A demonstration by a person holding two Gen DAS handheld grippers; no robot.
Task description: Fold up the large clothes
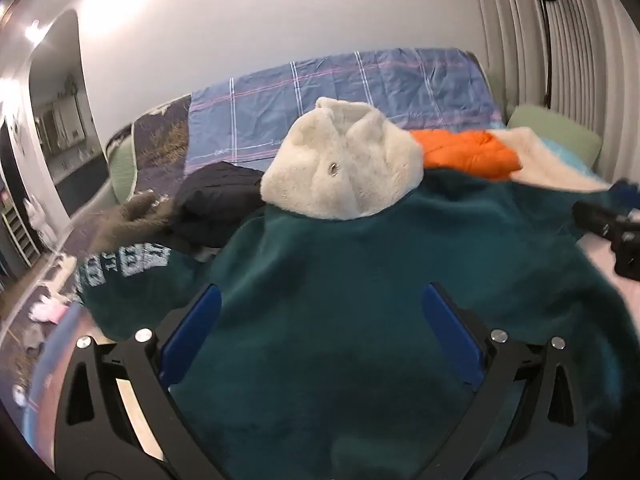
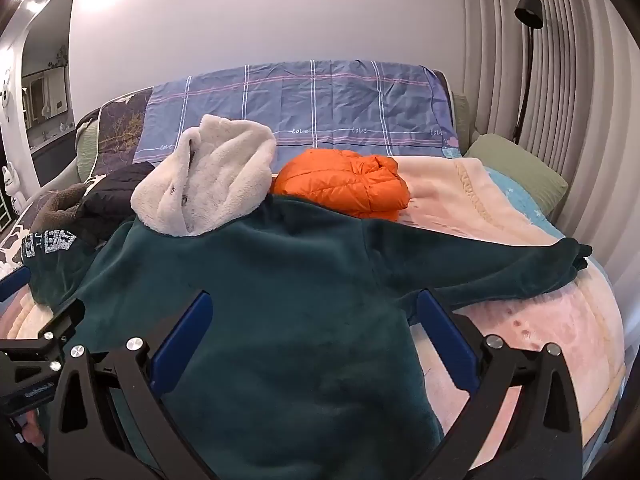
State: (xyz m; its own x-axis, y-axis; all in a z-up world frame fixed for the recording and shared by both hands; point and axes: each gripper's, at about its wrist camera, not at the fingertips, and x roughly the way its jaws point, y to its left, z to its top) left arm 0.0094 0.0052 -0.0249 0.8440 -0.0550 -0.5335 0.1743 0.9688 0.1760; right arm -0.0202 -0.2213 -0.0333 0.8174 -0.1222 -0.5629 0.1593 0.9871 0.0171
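A dark green fleece garment (image 2: 288, 280) lies spread back-up over the pink blanket (image 2: 540, 332) on the bed, filling the lower middle of both views. Judging from the layout, it has been flattened so the folding can start from a smooth shape. Its right sleeve (image 2: 500, 268) stretches out toward the right edge of the right wrist view, ending at the cuff near the blanket's edge. The other sleeve (image 2: 52, 256), at the left of that view, is already turned in, showing white printed lettering.

Behind it, in the upper middle of the frames, sit folded pieces: a cream fluffy coat (image 2: 208, 184) whose lower edge overlaps the green collar area, an orange puffer jacket (image 2: 344, 184) just beside it, and a black garment (image 2: 108, 196) to the left. These look like finished folds parked out of the way.

The right gripper (image 2: 312, 320) has its 2 blue fingers (image 2: 180, 340) spread wide, holding nothing; the green body lies between and under them, near the right armpit. The left gripper (image 1: 320, 312) is likewise wide open and empty over the green back, in the lower middle of its view. It shows again at the lower left of the right wrist view. The outstretched sleeve probably needs folding inward next.
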